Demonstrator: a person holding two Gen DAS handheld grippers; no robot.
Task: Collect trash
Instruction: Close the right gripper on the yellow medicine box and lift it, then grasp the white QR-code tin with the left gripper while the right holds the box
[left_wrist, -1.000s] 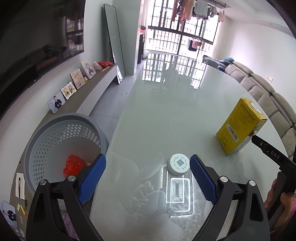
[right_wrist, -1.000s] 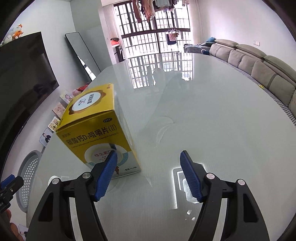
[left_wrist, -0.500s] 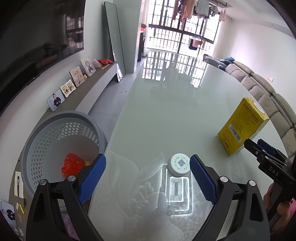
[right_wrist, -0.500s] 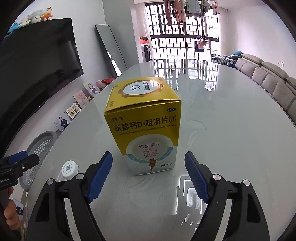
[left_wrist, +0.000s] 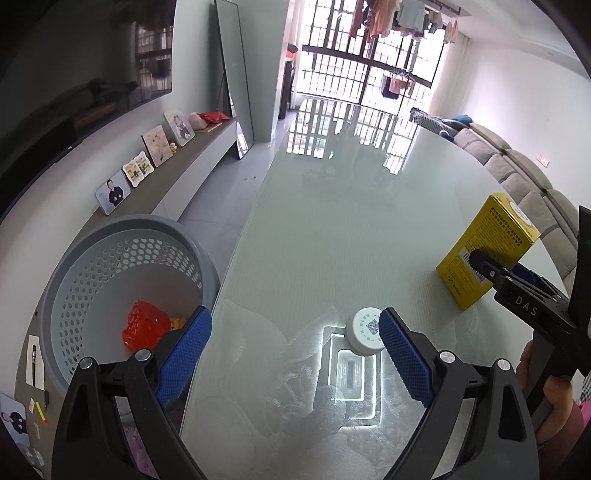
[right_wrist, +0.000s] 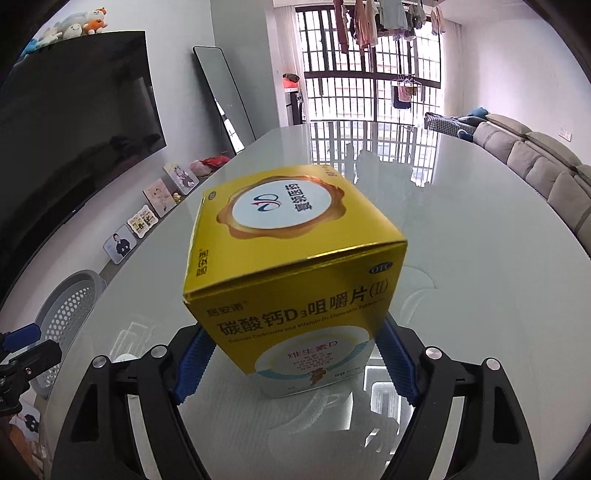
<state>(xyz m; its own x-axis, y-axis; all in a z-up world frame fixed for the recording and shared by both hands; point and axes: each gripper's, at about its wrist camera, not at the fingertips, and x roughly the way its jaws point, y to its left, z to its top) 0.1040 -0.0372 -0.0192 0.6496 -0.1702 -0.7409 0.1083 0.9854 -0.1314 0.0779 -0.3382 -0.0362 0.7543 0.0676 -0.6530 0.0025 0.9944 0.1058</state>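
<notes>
The right gripper (right_wrist: 291, 363) has its jaws spread on either side of the yellow box (right_wrist: 295, 280), which stands upright on the glass table (right_wrist: 480, 258); whether the pads touch it cannot be told. The left gripper (left_wrist: 293, 354) is open and holds nothing, with a white round cap (left_wrist: 365, 329) just beside its right pad at 1 o'clock. At 10 o'clock, off the table edge, the grey perforated basket (left_wrist: 110, 236) holds a red wrapper (left_wrist: 146, 328).
</notes>
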